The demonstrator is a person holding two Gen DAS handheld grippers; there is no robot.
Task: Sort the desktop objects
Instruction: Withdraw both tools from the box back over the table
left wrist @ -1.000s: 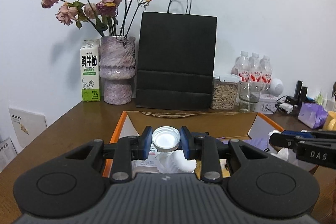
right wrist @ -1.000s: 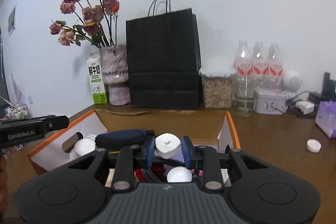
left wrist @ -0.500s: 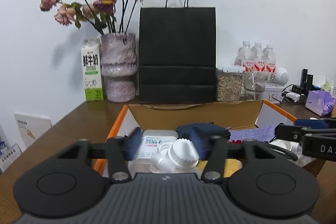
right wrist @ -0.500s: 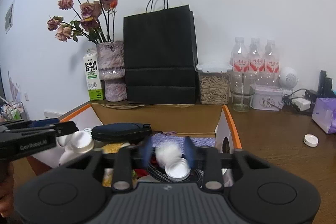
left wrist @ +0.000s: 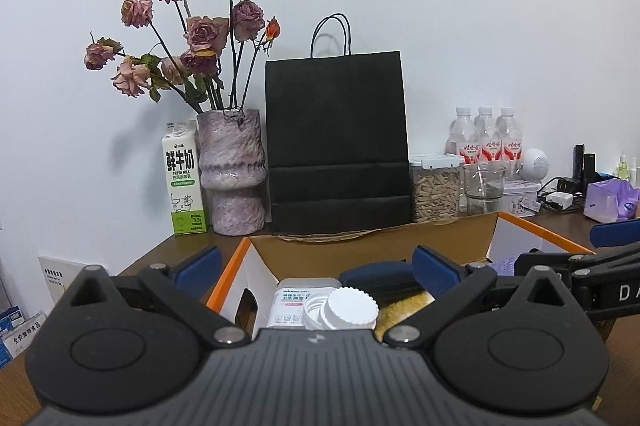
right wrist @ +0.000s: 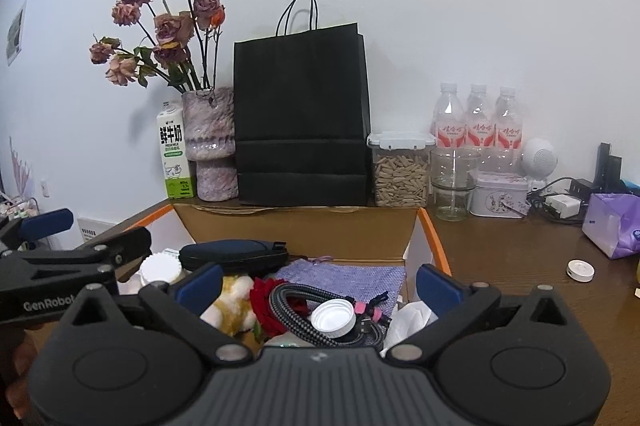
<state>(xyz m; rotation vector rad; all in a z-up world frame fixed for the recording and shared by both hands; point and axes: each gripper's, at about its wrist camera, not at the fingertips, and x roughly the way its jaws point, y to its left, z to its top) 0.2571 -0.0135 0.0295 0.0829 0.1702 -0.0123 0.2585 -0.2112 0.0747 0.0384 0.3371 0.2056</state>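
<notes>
Both grippers hover over an orange-edged cardboard box (left wrist: pixel 230 278) full of small items. My left gripper (left wrist: pixel 316 266) is opening wide with nothing between its blue pads; below it lie a white ribbed cap (left wrist: pixel 352 312) and a white bottle (left wrist: pixel 296 300). My right gripper (right wrist: pixel 319 286) is also opening, empty, above a white cap (right wrist: pixel 333 318) resting on a black braided cable (right wrist: pixel 294 308). A dark blue case (right wrist: pixel 234 254), a purple knitted cloth (right wrist: pixel 340 276), a plush toy (right wrist: pixel 232 304) and a red rose (right wrist: pixel 266 302) share the box (right wrist: pixel 434 242).
Along the wall stand a milk carton (left wrist: pixel 184 178), a vase of dried roses (left wrist: pixel 232 170), a black paper bag (left wrist: pixel 338 142), a seed jar (left wrist: pixel 436 186), a glass and water bottles (right wrist: pixel 478 122). A white round lid (right wrist: pixel 580 270) and purple tissue pack (right wrist: pixel 612 226) lie on the table right of the box.
Both grippers went from shut on white caps to wide apart. The left's piece dropped by the bottle, the right's onto the cable. Neither hand travelled much.
</notes>
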